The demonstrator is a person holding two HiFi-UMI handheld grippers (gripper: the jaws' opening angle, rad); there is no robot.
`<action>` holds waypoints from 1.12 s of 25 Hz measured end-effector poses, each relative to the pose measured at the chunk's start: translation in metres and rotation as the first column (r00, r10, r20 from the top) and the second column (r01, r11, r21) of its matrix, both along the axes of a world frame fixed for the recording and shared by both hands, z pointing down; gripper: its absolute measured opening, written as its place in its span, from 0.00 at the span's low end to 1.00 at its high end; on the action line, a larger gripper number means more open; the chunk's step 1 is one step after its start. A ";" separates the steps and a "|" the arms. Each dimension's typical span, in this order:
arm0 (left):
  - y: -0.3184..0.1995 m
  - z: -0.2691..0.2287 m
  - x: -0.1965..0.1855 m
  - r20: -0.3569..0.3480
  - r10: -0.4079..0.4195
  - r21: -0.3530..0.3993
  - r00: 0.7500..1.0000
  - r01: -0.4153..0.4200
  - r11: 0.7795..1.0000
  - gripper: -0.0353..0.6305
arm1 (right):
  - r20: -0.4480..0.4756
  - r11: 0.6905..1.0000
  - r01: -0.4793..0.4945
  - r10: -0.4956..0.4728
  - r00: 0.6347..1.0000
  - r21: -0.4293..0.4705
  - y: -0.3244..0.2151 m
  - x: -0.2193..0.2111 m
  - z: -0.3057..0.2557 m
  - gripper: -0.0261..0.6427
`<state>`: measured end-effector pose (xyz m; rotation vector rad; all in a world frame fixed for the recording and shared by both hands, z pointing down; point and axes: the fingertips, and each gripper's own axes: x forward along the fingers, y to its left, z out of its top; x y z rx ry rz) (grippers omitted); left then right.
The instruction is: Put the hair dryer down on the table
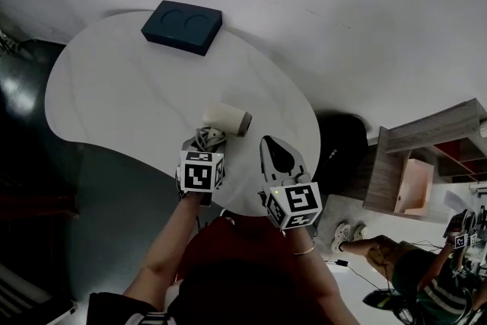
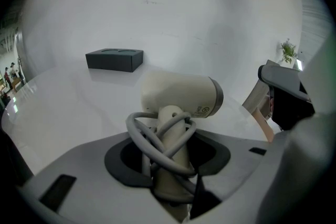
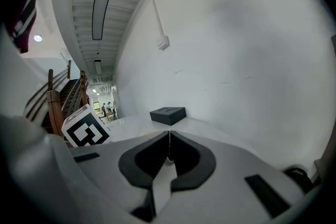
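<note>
A cream hair dryer [image 1: 227,118] [image 2: 178,94] stands upright over the near part of the white table [image 1: 114,87], barrel pointing right. Its grey cord [image 2: 157,136] is wound round the handle. My left gripper [image 1: 209,139] [image 2: 169,157] is shut on that handle and cord. I cannot tell whether the dryer touches the tabletop. To its right, my right gripper [image 1: 268,142] [image 3: 169,136] hovers at the table's near edge, shut, with nothing between its jaws.
A dark blue box [image 1: 183,27] [image 2: 114,59] [image 3: 168,115] lies at the table's far side by the white wall. A wooden shelf unit [image 1: 426,156] and a seated person [image 1: 396,255] are off to the right. Dark floor lies left of the table.
</note>
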<state>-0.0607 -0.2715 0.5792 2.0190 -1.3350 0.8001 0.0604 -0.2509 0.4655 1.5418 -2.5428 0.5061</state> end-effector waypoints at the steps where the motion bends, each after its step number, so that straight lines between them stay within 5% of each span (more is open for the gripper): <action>1: 0.000 0.001 0.000 0.003 0.001 -0.004 1.000 -0.001 1.000 0.36 | 0.000 1.000 0.000 0.000 1.000 0.000 0.000 0.000 0.000 0.06; 28: -0.003 0.012 0.005 0.065 0.032 -0.067 0.997 -0.027 0.997 0.36 | 0.010 1.000 -0.015 0.015 1.000 -0.019 0.003 0.003 0.004 0.06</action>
